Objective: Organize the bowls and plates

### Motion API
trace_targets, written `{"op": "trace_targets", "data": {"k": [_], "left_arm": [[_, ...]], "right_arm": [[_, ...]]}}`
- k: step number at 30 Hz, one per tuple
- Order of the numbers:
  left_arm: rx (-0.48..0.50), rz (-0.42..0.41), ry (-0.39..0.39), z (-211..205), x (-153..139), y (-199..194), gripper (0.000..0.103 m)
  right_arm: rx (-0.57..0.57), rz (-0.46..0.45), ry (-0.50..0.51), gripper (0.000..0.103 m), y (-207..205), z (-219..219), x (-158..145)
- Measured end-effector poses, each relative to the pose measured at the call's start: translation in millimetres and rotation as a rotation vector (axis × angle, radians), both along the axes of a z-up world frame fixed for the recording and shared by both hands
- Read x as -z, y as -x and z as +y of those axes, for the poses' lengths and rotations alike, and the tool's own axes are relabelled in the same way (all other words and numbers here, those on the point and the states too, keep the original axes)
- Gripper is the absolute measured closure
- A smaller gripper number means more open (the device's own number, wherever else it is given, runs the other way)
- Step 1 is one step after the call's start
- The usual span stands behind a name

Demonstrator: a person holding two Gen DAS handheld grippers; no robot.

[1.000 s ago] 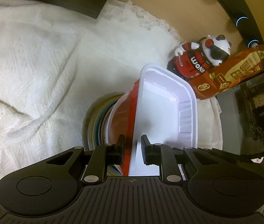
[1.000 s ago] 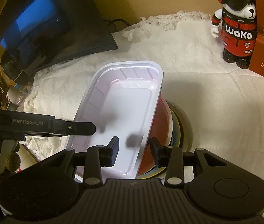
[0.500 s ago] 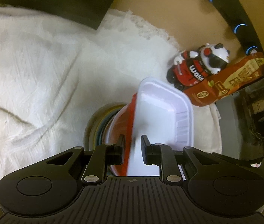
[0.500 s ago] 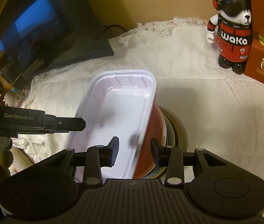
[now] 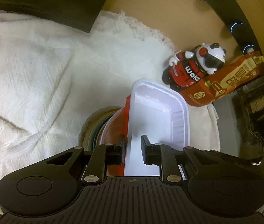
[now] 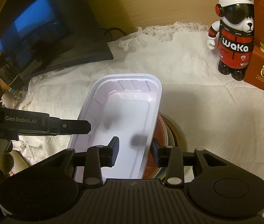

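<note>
Both grippers — left point(image 5: 133, 146), right point(image 6: 134, 150) — straddle white tray point(image 6: 124, 115) walls atop red bowl point(image 5: 119, 123); grip unclear.

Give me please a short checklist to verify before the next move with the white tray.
1. Left tongs straddle the white tray wall: ok.
2. Left grip firmly closed: cannot tell.
3. Right tongs straddle the opposite wall: ok, but not closed.
4. Tray sits level on the red bowl: not ok, it looks tilted.
5. Plate stack under the bowl is stable: cannot tell.
6. Panda figure stands apart from the tray: ok.
</note>
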State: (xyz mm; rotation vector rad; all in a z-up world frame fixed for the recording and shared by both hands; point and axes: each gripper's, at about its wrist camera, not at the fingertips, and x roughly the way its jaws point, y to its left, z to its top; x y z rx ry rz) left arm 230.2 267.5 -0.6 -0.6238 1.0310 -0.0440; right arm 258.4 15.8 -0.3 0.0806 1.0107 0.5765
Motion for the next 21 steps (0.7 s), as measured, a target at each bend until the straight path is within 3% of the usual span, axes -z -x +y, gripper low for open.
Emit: {"op": "trace_targets", "data": {"k": [21], "left_arm": [[0.006, 0.043, 0.026, 4, 14, 6, 0.082]], "right_arm": [[-0.014, 0.010, 0.014, 0.066, -2, 3, 3]]}}
